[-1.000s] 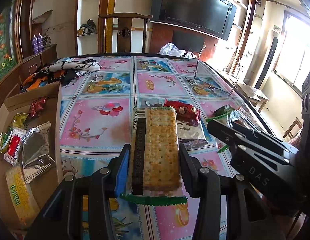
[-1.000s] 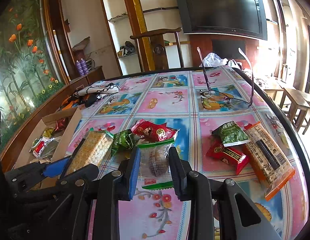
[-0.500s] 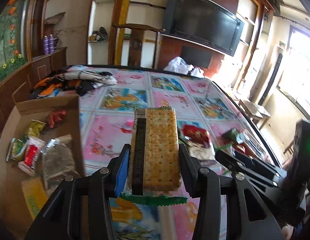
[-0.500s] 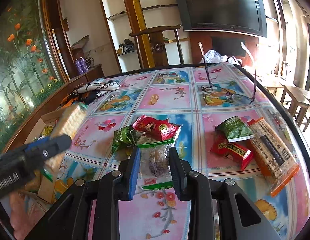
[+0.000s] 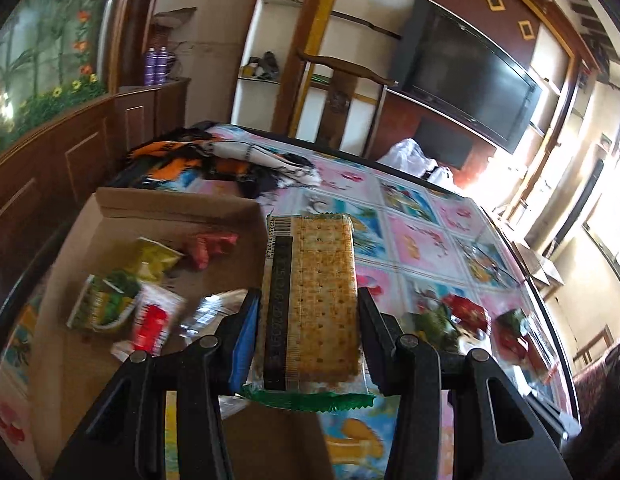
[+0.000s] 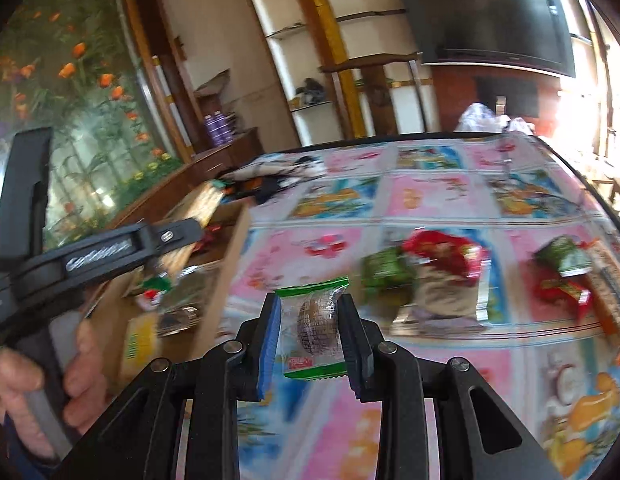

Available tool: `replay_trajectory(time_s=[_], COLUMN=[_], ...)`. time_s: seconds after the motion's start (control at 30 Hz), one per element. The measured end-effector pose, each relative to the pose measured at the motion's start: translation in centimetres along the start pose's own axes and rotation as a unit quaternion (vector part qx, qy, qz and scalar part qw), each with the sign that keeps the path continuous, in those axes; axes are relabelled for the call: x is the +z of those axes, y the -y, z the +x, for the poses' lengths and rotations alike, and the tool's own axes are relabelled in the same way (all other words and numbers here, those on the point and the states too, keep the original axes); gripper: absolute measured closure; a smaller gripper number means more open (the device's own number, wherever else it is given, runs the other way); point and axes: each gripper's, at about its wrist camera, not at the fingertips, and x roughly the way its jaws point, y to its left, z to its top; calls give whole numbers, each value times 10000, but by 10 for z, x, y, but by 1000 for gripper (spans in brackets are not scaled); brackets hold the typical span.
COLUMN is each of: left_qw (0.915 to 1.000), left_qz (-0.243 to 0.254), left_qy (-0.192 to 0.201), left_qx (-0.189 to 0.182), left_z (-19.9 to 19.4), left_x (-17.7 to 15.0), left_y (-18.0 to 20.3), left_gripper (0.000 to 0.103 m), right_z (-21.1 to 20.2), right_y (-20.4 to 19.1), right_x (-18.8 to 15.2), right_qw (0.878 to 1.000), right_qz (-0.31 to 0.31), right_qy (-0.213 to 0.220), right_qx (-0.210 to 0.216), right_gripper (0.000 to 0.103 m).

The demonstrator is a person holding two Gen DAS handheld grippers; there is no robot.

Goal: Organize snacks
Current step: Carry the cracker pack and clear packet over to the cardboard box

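Note:
My left gripper (image 5: 308, 312) is shut on a long cracker pack (image 5: 312, 296) with a green crimped end, held in the air over the right wall of the cardboard box (image 5: 170, 204). Inside the box lie several snack packets (image 5: 110, 300). My right gripper (image 6: 310, 320) is shut on a small clear packet with a dark round snack (image 6: 314, 326), lifted above the flowered tablecloth (image 6: 430, 196). The left gripper (image 6: 206, 212) also shows in the right wrist view, holding the crackers over the box (image 6: 226, 264). A hand (image 6: 26, 392) grips its handle.
Red and green snack packets (image 6: 430, 264) lie on the cloth to the right, with more at the table's right edge (image 6: 566, 276). A heap of patterned cloth (image 5: 230, 156) lies behind the box. A chair (image 5: 342, 96) stands at the far side.
The left gripper has carried the cracker pack leftward from over the table to over the box. The right gripper has lifted its small packet and swung left toward the box.

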Motion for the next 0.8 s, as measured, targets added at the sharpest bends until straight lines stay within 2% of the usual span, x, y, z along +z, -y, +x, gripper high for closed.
replay_trajectory(time_s=[0.4, 0.63, 0.8], left_qw=[9972, 9952, 9939], left_qz=[-539, -583, -555], left_qy=[-68, -256, -417], left_qx=[519, 743, 862], left_z=[2, 9, 17], left_x=[16, 16, 14], left_y=[-71, -87, -89], left_gripper=[58, 58, 58], right_z=[31, 50, 60], right_y=[-62, -95, -107], right_x=[-9, -18, -27], right_qw=[9966, 9914, 9880], right_qz=[-365, -638, -840], right_qy=[-365, -647, -834], right_qx=[639, 938, 989], right_gripper=[71, 71, 71])
